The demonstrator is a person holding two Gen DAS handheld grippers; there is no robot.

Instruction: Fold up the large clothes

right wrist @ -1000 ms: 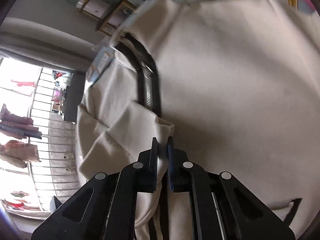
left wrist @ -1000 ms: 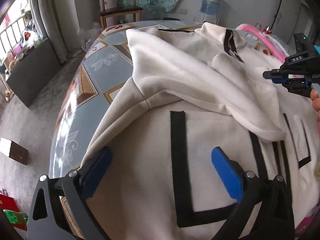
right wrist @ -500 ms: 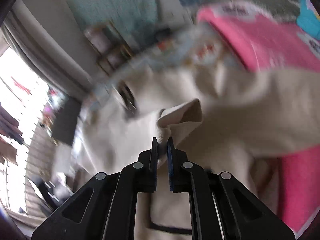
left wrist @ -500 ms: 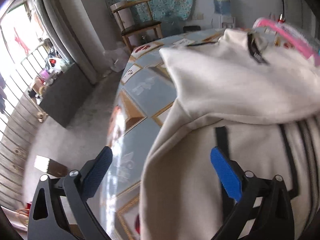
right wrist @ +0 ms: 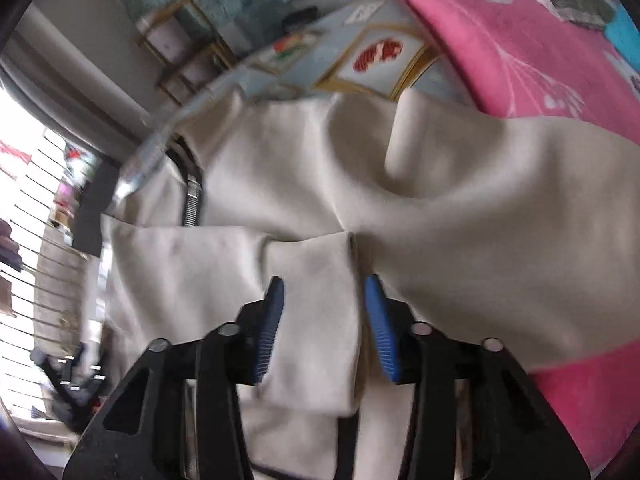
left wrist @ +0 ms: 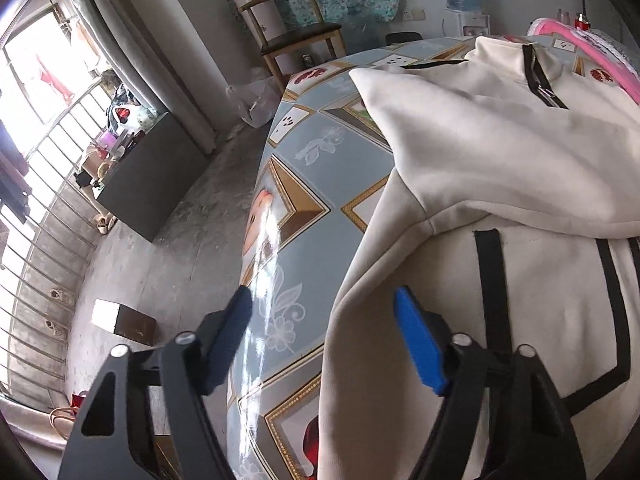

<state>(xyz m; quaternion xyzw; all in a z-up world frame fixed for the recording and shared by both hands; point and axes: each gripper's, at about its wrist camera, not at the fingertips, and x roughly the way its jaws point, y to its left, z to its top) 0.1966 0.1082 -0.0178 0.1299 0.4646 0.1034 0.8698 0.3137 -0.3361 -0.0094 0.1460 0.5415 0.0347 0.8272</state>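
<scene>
Two grippers' fingers parted, cream jacket (left wrist: 500, 168) on patterned table (left wrist: 320, 160)

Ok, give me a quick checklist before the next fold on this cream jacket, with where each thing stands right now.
1. Right hand-held gripper has let go of the sleeve cuff: ok, its jaws have just been opening and the pads stand clear either side of the cuff.
2. Left sleeve folded across the chest: ok.
3. Left hand-held gripper on the jacket: not ok, it has just been closing but straddles the side edge without pinching it.
4. Zipper closed: ok near the collar, lower down cannot tell.
5. Jacket fully on the table: cannot tell, hem out of view.
</scene>
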